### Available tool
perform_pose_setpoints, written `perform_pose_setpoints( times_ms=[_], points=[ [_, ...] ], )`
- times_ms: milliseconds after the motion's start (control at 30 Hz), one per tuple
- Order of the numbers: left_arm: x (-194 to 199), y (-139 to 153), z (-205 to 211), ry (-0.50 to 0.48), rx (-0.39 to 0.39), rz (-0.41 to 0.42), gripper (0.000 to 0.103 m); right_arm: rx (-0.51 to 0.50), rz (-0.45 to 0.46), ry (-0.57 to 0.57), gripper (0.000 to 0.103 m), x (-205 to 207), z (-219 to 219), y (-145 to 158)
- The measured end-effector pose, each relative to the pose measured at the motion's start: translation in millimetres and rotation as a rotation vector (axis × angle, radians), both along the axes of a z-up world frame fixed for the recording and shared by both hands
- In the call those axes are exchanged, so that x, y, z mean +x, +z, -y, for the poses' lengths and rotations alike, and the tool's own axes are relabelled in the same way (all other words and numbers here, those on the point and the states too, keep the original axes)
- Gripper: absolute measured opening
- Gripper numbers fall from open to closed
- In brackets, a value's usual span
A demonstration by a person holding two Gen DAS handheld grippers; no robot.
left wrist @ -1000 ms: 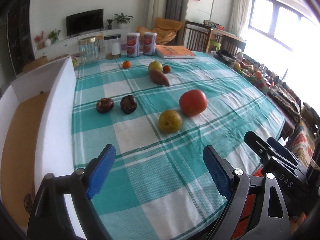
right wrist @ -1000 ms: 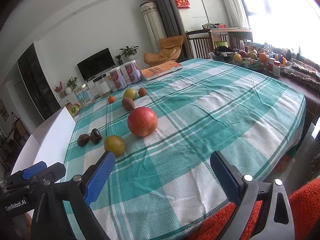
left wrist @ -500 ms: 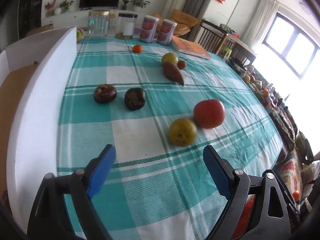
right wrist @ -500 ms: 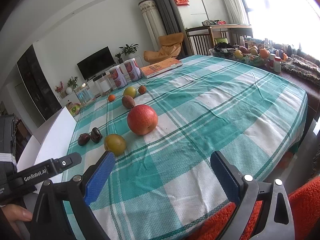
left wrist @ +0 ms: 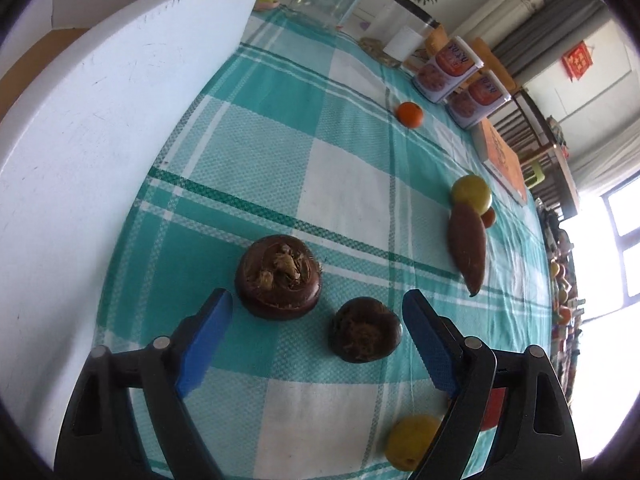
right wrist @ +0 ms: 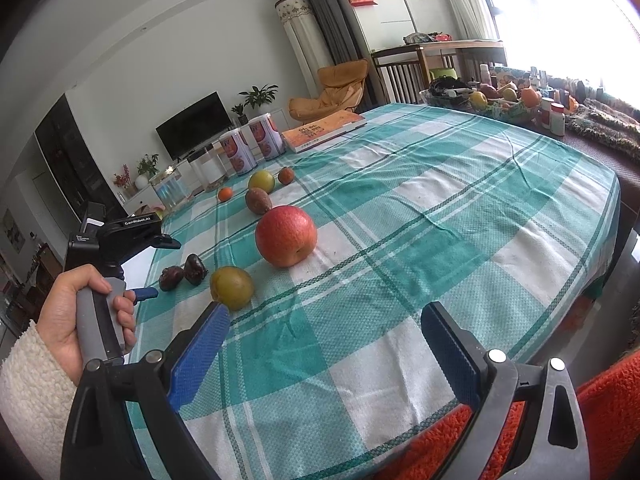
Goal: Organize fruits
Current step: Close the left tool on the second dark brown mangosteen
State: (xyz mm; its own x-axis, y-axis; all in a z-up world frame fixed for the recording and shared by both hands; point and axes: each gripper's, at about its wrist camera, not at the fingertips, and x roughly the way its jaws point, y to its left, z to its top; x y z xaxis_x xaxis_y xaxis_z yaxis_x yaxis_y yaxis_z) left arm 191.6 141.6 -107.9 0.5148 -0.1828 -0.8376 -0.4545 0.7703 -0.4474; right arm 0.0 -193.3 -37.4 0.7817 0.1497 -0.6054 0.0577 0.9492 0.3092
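Left gripper (left wrist: pixel 318 320) jaws had just been narrowing, still spread, nothing pinched; two dark brown fruits lay between and just beyond them: the larger fruit (left wrist: pixel 279 277) nearer the left pad, the smaller fruit (left wrist: pixel 364 334) nearer the right. It had swung in over this pair from farther back. White box (left wrist: pixel 120 120) stood at left. Right gripper (right wrist: pixel 324 344) jaws spread, empty, unmoved over the table (right wrist: pixel 440 208). Likely first pick: one dark fruit, then into the box.
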Motion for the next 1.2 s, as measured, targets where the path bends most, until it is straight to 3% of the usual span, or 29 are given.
perform_pose_setpoints(
  times_ms=[67, 200, 567, 700, 833, 1000, 1200],
  points=[
    [4.5, -3.9, -2.8, 0.005, 0.016, -0.018, 0.073, 0.007, -0.008, 0.0, 0.096, 1.2, 0.6, -1.3],
    [8.0, -5.1, -7.4, 0.015, 0.082, -0.025, 0.047, 0.02, -0.021, -0.003, 0.096, 3.5, 2.6, -3.6],
    [23.6, -3.5, 4.1, -0.065, 0.235, -0.019, 0.049, 0.025, -0.02, -0.007, 0.096, 3.5, 4.3, -4.8],
    [12.4, 1.3, 0.6, -0.045, 0.204, 0.0, 0.047, 0.034, -0.027, -0.009, 0.096, 4.2, 6.1, -5.7],
    [-21.5, 27.7, 5.7, -0.025, 0.191, 0.088, 0.047, 0.039, -0.029, -0.01, 0.096, 5.1, 7.2, -5.8],
    [-68.9, 29.8, 49.5, -0.225, 0.145, 0.094, 0.047, 0.076, -0.054, -0.015, 0.096, 8.4, 13.2, -10.8],
    [-127.1, 13.8, 88.7, -0.396, 0.186, 0.081, 0.048, 0.143, -0.082, -0.048, 0.096, 8.9, 27.2, -18.5]
  ],
)
